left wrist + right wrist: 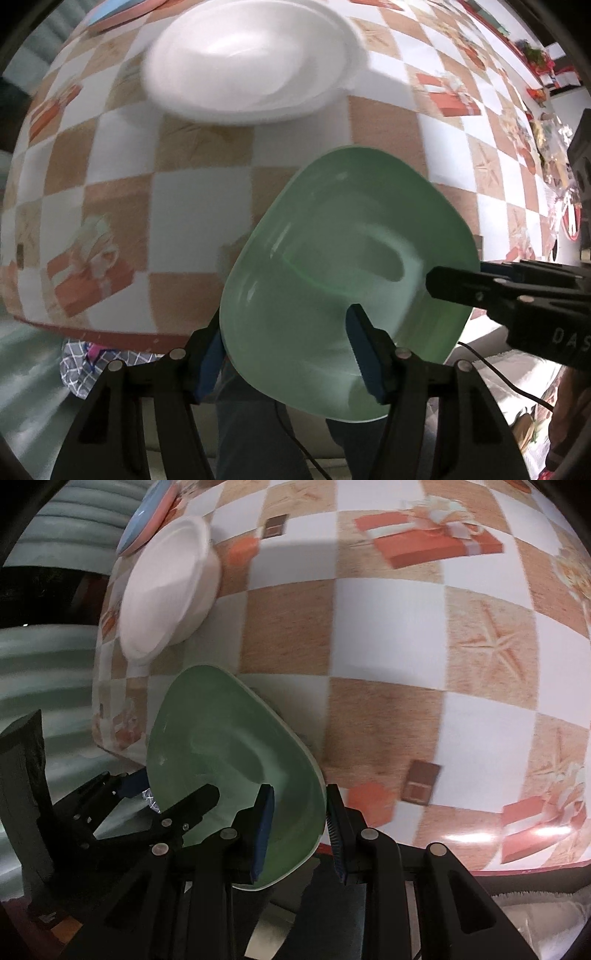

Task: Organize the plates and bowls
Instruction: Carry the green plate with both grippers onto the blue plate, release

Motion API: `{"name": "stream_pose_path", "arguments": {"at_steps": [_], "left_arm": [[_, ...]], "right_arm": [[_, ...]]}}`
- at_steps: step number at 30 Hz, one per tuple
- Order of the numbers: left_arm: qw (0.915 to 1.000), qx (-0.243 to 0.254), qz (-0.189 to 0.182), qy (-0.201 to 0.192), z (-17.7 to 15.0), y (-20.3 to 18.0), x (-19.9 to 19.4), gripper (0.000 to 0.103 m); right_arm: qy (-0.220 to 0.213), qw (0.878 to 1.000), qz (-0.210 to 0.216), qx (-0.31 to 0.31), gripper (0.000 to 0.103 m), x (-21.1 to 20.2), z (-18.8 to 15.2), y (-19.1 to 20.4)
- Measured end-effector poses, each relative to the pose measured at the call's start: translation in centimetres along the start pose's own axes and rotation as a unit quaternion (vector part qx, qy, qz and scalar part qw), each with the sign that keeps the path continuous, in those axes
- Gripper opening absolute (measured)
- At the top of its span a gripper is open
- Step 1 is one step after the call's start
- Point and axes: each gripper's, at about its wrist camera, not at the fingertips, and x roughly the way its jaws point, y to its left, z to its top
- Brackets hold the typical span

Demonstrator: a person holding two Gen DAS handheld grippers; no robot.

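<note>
A pale green bowl hangs tilted over the table's near edge, held from both sides. My left gripper is shut on its near wall, one blue pad inside and one outside. From the right, my right gripper clamps the opposite rim. In the right wrist view the green bowl has its rim pinched by my right gripper, with my left gripper on its far side. A stack of white bowls sits on the checkered tablecloth beyond.
Blue and pink plates lie stacked past the white bowls at the table's corner. Packets and clutter crowd the far right edge. The table's red edge runs just below the grippers, with a person's legs underneath.
</note>
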Motion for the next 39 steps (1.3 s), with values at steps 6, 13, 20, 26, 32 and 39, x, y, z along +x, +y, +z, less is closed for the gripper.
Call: {"name": "stream_pose_path", "arguments": {"at_steps": [6, 13, 20, 26, 32, 39], "left_arm": [[0.9995, -0.027, 0.006, -0.016, 0.1, 1.7, -0.9, 0.066], [0.9994, -0.024, 0.011, -0.023, 1.2, 6.5, -2.3, 0.066], [0.9998, -0.008, 0.008, -0.015, 2.9, 12.5, -3.5, 0.066], [0.9993, 0.012, 0.014, -0.034, 5.4, 16.3, -5.9, 0.066], [0.9984, 0.011, 0.008, -0.055, 7.7, 19.2, -8.5, 0.066], [0.9975, 0.008, -0.001, -0.07, 11.4, 22.8, -9.8, 0.066]], "right_arm": [[0.004, 1.0, 0.002, -0.024, 0.031, 0.4, 0.5, 2.6], [0.007, 0.999, 0.01, -0.03, 0.031, 2.1, 0.8, 6.7], [0.007, 1.0, 0.015, -0.009, 0.031, 3.6, 1.9, 11.1], [-0.005, 1.0, 0.026, 0.007, 0.031, 3.6, 3.6, 14.9], [-0.023, 0.999, 0.03, 0.005, 0.031, 2.4, 6.1, 18.0], [-0.047, 0.999, 0.023, 0.001, 0.031, 0.7, 8.5, 20.3]]}}
